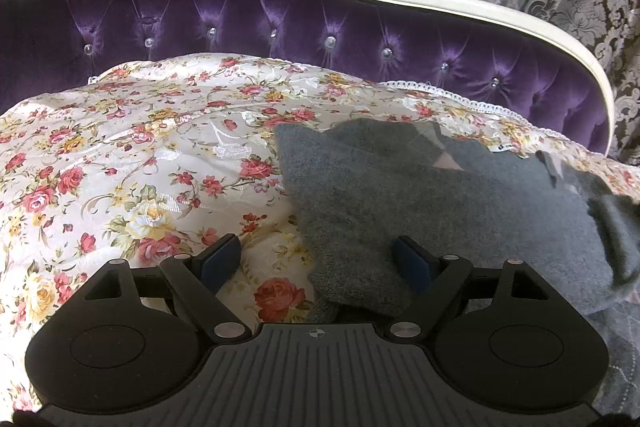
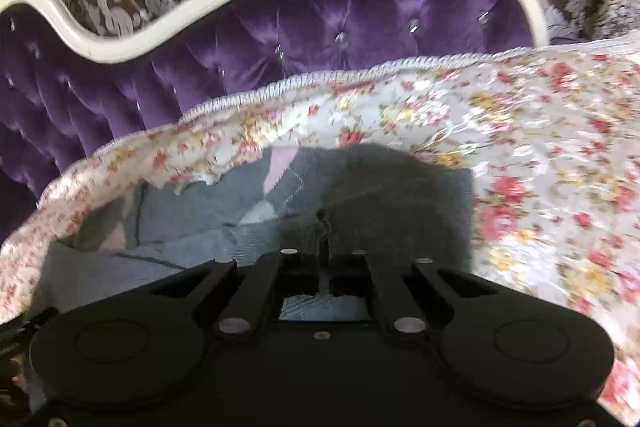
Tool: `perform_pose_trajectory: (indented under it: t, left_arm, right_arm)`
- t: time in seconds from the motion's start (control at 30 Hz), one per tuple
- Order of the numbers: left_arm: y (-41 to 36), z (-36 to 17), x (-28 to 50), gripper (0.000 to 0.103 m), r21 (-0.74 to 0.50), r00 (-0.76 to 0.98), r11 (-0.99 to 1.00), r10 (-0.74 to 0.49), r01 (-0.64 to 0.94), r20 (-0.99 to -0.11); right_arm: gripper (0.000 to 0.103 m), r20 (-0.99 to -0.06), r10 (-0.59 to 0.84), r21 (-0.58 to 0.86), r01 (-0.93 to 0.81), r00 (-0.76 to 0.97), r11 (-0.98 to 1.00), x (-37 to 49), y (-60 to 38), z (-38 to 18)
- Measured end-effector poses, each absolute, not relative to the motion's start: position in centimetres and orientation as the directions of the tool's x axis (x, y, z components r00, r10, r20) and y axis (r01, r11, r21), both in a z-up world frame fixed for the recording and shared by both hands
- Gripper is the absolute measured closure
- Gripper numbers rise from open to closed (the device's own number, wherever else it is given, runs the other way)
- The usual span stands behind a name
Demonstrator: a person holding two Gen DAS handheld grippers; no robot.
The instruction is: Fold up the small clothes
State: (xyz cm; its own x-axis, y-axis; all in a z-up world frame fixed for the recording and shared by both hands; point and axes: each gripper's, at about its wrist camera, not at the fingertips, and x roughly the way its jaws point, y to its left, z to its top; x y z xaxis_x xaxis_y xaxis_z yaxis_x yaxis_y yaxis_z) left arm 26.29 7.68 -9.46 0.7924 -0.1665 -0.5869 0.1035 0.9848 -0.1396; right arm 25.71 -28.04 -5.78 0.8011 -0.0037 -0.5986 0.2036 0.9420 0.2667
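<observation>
Grey sweater [image 2: 360, 195] pinched in my right gripper [image 2: 324, 267]; left gripper [image 1: 316, 259] spread wide, straddling its edge.

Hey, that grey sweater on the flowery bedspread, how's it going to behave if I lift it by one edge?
Probably floppy: the grey sweater already lies in soft folds and drapes where the right gripper pinches it. Its fuzzy knit looks grippy, unlikely to slip from the pads. The glossy bedspread beneath may let it slide when dragged.

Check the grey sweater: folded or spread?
Partly folded: the grey sweater lies doubled over itself on the floral bedspread, right hand-held gripper pinching an edge.
</observation>
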Motion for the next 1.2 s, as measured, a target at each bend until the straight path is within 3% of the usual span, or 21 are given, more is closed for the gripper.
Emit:
perform_pose_trajectory:
  t: [0.17, 0.27, 0.37, 0.43, 0.47, 0.5, 0.73, 0.8, 0.87, 0.97, 1.07, 1.2]
  left_arm:
    - [7.7, -9.5, 26.3, 0.019, -0.139, 0.792, 0.985, -0.166, 0.104, -0.587]
    - [7.7, -9.4, 26.3, 0.019, -0.139, 0.791, 0.985, -0.167, 0.104, -0.589]
    - [7.7, -9.4, 26.4, 0.019, -0.138, 0.789, 0.985, -0.166, 0.105, -0.592]
    - [7.6, -9.4, 26.4, 0.019, -0.133, 0.789, 0.985, -0.164, 0.105, -0.592]
    - [7.6, -9.4, 26.4, 0.019, -0.132, 0.789, 0.986, -0.164, 0.105, -0.591]
    - [7.6, -9.4, 26.4, 0.019, -0.133, 0.789, 0.985, -0.164, 0.106, -0.592]
    - [7.7, -9.4, 26.4, 0.019, -0.135, 0.790, 0.985, -0.166, 0.106, -0.591]
    - [7.7, -9.5, 26.4, 0.019, -0.137, 0.790, 0.985, -0.168, 0.107, -0.589]
    - [7.7, -9.5, 26.4, 0.019, -0.138, 0.791, 0.984, -0.169, 0.108, -0.588]
    - [7.7, -9.5, 26.4, 0.019, -0.139, 0.791, 0.984, -0.170, 0.108, -0.588]
    - [7.6, -9.5, 26.3, 0.019, -0.137, 0.791, 0.985, -0.168, 0.107, -0.588]
    - [7.6, -9.4, 26.4, 0.019, -0.134, 0.789, 0.985, -0.166, 0.107, -0.592]
  right_arm:
    - [0.094, -0.632, -0.052, 0.235, 0.256, 0.774, 0.938, 22.2, -29.4, -5.5]
    - [0.085, -0.658, -0.057, 0.212, 0.257, 0.751, 0.943, 21.4, -30.1, -6.3]
    - [0.082, -0.667, -0.092, 0.198, 0.295, 0.740, 0.935, 21.0, -30.5, -6.6]
    - [0.070, -0.635, -0.145, 0.156, 0.309, 0.759, 0.938, 20.4, -30.1, -5.9]
    - [0.053, -0.608, -0.150, 0.147, 0.297, 0.779, 0.943, 20.2, -29.8, -5.6]
    - [0.043, -0.585, -0.145, 0.147, 0.280, 0.798, 0.949, 20.2, -29.6, -5.1]
    - [0.043, -0.549, -0.066, 0.092, 0.139, 0.833, 0.986, 22.9, -26.4, -3.9]
    - [0.057, -0.558, -0.035, 0.063, 0.085, 0.829, 0.994, 23.7, -25.1, -4.3]
    - [0.063, -0.589, -0.045, 0.019, 0.069, 0.807, 0.997, 24.5, -24.1, -5.2]
    - [0.063, -0.655, -0.115, -0.028, 0.129, 0.746, 0.991, 26.2, -24.7, -7.8]
    - [0.062, -0.628, -0.136, -0.021, 0.159, 0.767, 0.987, 26.1, -25.9, -8.2]
    - [0.051, -0.600, -0.175, -0.049, 0.182, 0.781, 0.982, 25.4, -25.9, -7.2]
